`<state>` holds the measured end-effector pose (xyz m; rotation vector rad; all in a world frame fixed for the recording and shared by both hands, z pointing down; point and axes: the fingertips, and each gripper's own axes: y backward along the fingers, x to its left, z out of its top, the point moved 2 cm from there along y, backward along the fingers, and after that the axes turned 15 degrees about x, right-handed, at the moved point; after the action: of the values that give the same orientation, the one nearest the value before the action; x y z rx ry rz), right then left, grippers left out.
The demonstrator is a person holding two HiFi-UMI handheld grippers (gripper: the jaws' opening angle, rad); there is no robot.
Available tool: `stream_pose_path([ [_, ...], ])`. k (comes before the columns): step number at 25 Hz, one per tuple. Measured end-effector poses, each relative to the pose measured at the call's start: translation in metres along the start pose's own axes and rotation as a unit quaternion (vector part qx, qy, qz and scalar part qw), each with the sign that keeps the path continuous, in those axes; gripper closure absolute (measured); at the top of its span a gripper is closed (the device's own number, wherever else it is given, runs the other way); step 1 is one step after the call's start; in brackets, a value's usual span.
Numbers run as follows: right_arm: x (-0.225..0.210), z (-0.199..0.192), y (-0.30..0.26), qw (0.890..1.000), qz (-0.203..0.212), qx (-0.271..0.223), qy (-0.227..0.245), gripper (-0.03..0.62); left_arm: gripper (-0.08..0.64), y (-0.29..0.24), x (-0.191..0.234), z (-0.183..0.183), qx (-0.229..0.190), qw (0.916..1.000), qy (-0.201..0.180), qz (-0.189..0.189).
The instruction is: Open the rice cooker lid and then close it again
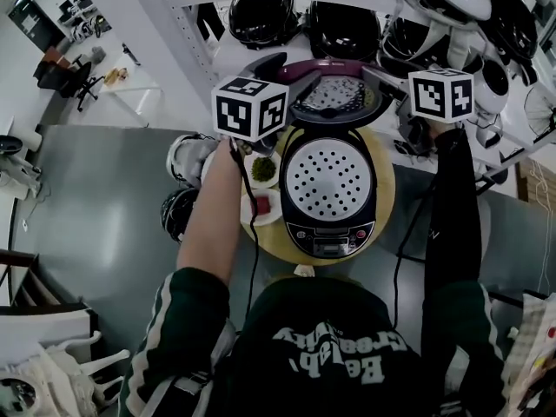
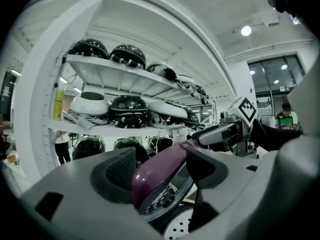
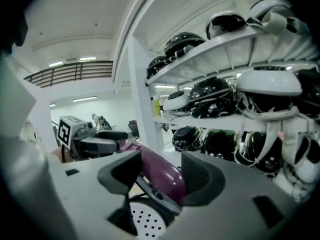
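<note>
A round wooden table [image 1: 386,200] carries the rice cooker [image 1: 330,229] and two small bowls [image 1: 263,170].

The place was a large lab or test hall, not a home. Tall white metal shelving [image 2: 120,76] carried rows of domed black cookers [image 2: 129,111] and domed white cookers [image 3: 269,83], many of one kind. The bare grey floor [image 1: 95,207] ran to a black office chair [image 1: 74,78] beside a white desk [image 1: 130,92]. Overhead were ceiling strip lights [image 3: 87,99] and a railed upper gallery [image 3: 70,71], with tall dark-framed windows [image 2: 272,79] beyond.
</note>
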<state>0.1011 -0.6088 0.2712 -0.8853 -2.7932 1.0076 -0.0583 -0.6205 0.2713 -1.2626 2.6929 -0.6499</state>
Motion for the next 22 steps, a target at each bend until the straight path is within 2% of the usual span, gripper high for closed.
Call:
stream_pose_path([
  [5, 0.009, -0.006, 0.007, 1.0, 0.001, -0.001, -0.001, 0.347, 0.252, 0.007, -0.008, -0.004, -0.003, 1.0, -0.004, 0.0],
  [10, 0.023, -0.021, 0.018, 1.0, -0.001, -0.003, 0.017, 0.347, 0.249, 0.022, -0.025, -0.015, -0.008, 0.9996, -0.02, 0.017],
  [16, 0.048, -0.051, 0.037, 0.999, 0.009, 0.005, 0.045, 0.344, 0.245, 0.042, -0.054, -0.038, 0.013, 0.999, -0.028, 0.032],
  [22, 0.072, -0.092, 0.054, 0.997, 0.039, 0.01, 0.059, 0.364, 0.265, 0.063, -0.079, -0.069, 0.002, 0.999, 0.012, 0.043],
])
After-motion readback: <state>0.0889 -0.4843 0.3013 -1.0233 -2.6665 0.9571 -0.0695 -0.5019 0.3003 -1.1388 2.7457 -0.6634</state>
